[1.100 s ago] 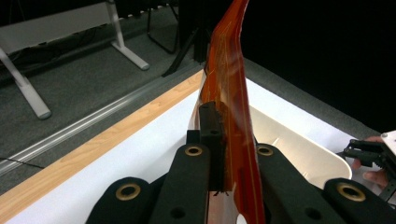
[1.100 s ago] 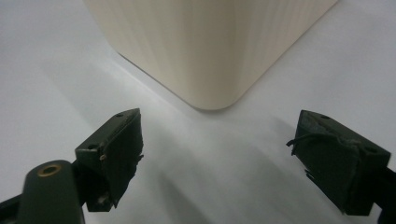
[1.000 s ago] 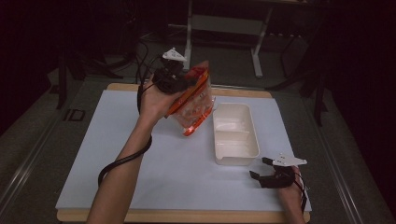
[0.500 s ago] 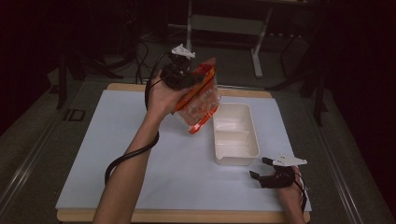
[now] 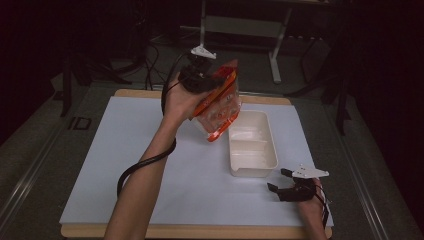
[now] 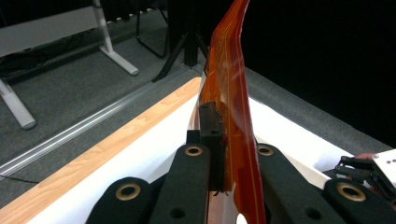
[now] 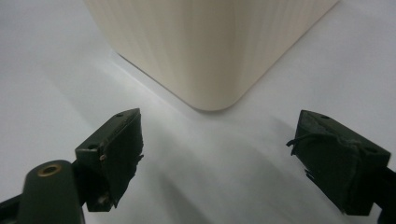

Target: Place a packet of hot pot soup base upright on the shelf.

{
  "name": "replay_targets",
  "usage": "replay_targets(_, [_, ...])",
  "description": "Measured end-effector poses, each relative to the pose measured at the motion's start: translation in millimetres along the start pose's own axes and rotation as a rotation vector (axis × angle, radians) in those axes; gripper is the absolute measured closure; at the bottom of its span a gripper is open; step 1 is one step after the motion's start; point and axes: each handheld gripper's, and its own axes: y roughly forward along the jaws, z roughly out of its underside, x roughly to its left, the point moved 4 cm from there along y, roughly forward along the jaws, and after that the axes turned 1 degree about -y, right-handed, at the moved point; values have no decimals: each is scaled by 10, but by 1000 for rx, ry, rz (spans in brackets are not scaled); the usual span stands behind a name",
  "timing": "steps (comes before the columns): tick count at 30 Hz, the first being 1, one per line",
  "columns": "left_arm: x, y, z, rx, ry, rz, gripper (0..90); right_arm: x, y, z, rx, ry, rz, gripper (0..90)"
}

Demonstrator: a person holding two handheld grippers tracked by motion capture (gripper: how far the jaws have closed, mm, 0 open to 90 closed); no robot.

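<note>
An orange snack bag (image 5: 218,100) hangs tilted in the air above the far left corner of a cream two-compartment tray (image 5: 252,144). My left gripper (image 5: 202,80) is shut on the bag's upper edge; in the left gripper view the orange bag (image 6: 232,93) is pinched between the black jaws of the left gripper (image 6: 225,144). My right gripper (image 5: 281,184) rests open on the white mat just beyond the tray's near right corner. In the right gripper view the right gripper (image 7: 224,154) points at the tray's rounded corner (image 7: 205,51) with nothing between its jaws.
A white mat (image 5: 125,165) covers the wooden table (image 5: 150,93). Behind the table stands a metal frame (image 5: 272,45) on a dark floor. A black cable (image 5: 142,165) loops under the left forearm.
The left hand has lifted the bag higher and carried it right, toward the tray. The right gripper has stayed in place.
</note>
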Motion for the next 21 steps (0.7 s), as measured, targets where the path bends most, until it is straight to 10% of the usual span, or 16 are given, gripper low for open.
replay_targets(21, [-76, 140, -108, 8, 8, 19, 900, 1, -3, 0, -2, 2, 0, 157])
